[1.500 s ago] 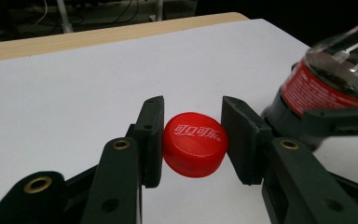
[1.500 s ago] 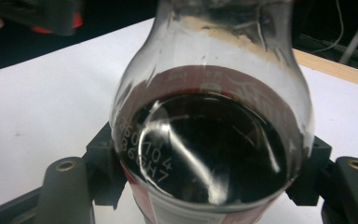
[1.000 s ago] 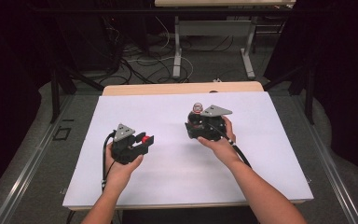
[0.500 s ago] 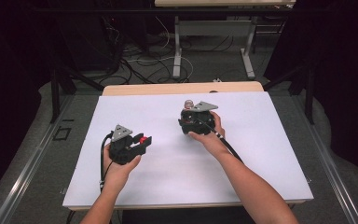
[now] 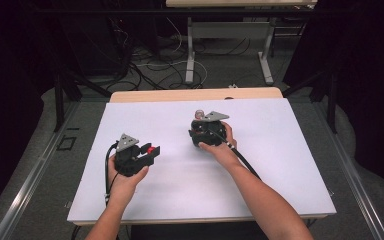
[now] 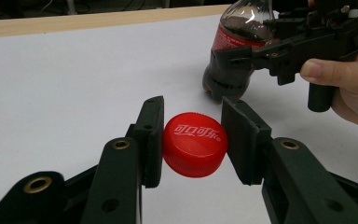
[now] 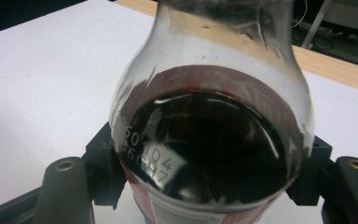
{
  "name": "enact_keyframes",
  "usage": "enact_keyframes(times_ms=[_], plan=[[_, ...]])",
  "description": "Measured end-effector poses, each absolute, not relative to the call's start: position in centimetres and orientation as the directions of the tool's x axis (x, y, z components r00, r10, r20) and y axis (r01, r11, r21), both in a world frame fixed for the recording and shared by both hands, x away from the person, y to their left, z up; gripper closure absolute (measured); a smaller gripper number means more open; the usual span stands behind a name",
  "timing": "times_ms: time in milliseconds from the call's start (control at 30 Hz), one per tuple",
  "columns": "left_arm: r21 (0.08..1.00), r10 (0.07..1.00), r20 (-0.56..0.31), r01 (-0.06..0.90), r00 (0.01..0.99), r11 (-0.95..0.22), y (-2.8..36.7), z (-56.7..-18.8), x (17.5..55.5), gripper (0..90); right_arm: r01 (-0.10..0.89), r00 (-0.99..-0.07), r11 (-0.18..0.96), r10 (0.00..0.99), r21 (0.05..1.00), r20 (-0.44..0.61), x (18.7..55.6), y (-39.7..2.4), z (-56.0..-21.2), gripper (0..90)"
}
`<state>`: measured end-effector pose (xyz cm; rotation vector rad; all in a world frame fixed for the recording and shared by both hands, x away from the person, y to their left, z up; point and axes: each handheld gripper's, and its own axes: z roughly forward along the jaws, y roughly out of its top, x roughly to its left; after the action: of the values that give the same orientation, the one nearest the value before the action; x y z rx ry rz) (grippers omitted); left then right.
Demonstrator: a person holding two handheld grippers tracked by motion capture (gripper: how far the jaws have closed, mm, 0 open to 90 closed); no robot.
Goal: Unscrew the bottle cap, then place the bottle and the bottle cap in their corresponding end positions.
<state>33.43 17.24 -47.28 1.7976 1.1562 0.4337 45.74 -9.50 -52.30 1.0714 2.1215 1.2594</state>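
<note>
The left tongs (image 6: 193,140) are clamped on a round red plastic screw cap (image 6: 195,143) with white lettering, one pad pressing on each side. It is held low over the white-covered worktop (image 5: 280,150), at the near left, with its printed top facing the camera. The right tongs (image 7: 205,186) grip a clear plastic cola bottle with a red label (image 6: 235,51), squeezing it round the body below the shoulder. The bottle stands right of centre and farther off, and its base looks to rest on the sheet. Dark drink fills it up to the shoulder, so keeping it upright and braced at the waist prevents spills. Cap and bottle are well apart, and the neck is out of sight, so whether it is open cannot be told. A steadied bottle leaves the other hand free to bring the cap to the neck, which seems the likely purpose.
</note>
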Motion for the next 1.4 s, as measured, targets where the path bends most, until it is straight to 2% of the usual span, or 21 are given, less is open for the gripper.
enact_keyframes(times_ms=[100,267,600,933,1100,1233,1400], plan=[[0.838,0.852,-0.183,0.53,0.49,-0.125,17.3,-47.4,33.5,61.1,0.418,-0.601,0.286,0.799,0.862,0.026,45.8,-9.5,-52.7,29.3],[0.841,0.851,-0.185,0.528,0.491,-0.122,17.3,-47.4,33.5,61.1,0.377,-0.6,0.268,0.8,0.887,0.014,45.7,-9.4,-53.3,29.0],[0.839,0.852,-0.177,0.528,0.492,-0.131,17.4,-47.4,33.5,61.1,0.389,-0.599,0.255,0.8,0.886,0.033,45.5,-9.5,-53.5,27.2],[0.837,0.854,-0.186,0.534,0.486,-0.121,17.3,-47.5,33.5,61.1,0.398,-0.607,0.259,0.794,0.88,0.041,45.4,-9.8,-53.3,15.7],[0.833,0.854,-0.187,0.539,0.485,-0.124,17.2,-47.7,33.5,61.1,0.405,-0.602,0.24,0.796,0.882,0.06,44.7,-10.1,-52.8,13.7],[0.83,0.853,-0.189,0.543,0.487,-0.126,17.1,-47.9,33.6,61.1,0.392,-0.593,0.214,0.802,0.895,0.068,44.1,-10.7,-52.3,1.6],[0.824,0.849,-0.193,0.55,0.492,-0.131,16.9,-48.2,33.7,61.1,0.395,-0.598,0.213,0.798,0.894,0.074,43.5,-11.3,-51.8,0.0]])
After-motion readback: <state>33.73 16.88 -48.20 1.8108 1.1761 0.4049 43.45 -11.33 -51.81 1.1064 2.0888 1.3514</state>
